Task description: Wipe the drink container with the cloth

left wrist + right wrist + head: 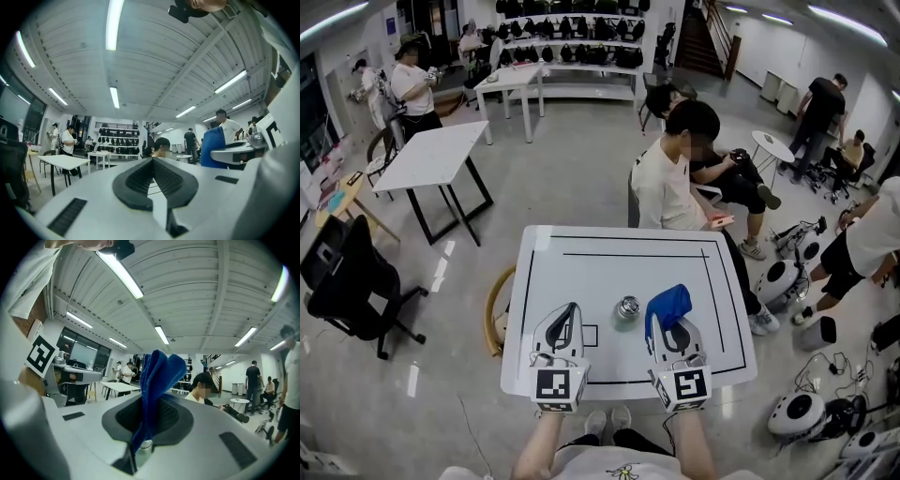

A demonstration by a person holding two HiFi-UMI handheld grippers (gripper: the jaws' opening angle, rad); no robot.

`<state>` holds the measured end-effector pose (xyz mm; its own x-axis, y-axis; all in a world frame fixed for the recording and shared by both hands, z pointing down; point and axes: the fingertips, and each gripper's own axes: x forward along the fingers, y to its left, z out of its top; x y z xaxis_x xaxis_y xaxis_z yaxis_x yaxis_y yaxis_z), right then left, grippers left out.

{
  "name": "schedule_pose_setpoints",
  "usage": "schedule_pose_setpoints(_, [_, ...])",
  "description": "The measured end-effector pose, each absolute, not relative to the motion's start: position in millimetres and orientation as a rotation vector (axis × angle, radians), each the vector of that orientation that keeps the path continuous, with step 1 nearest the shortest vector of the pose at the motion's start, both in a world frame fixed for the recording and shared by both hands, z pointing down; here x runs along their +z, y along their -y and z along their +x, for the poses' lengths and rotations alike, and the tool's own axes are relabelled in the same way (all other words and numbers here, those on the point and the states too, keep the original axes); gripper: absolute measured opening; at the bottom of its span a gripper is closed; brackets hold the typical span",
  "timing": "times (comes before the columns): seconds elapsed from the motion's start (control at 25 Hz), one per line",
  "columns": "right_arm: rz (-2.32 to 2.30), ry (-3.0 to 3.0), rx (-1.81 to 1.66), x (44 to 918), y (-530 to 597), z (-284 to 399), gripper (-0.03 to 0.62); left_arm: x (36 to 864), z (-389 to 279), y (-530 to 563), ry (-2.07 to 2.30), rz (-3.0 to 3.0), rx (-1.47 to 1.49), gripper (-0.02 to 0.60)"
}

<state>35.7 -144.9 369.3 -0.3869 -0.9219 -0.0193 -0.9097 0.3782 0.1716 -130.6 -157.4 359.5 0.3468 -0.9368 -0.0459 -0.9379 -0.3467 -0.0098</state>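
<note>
Standing in a busy room, a white table (581, 272) bears the drink container (627, 307); the left gripper (570, 309) is pressed together, empty, and the right gripper (663, 325) pinches the cloth (669, 302).

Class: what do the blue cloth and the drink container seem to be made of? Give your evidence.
Cloth: probably soft woven or microfibre fabric, matte; it folds limply with fuzzy edges.
Drink container: apparently metal, shiny; silver-grey with bright glints, though small in view.

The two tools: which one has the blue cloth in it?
The right tool, at the right of the head view. Its jaws pinch the blue cloth, which sticks out past them. The left tool is shut with nothing in it.
</note>
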Motion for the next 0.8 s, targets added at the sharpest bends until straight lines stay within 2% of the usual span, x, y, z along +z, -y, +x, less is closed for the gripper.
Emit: schedule_pose_setpoints(0.8, [1.592,2.619,-0.247,382.7,187.0,71.2,0.043,374.8,-82.4,191.1,-1.752,-2.580,-0.047,0.000])
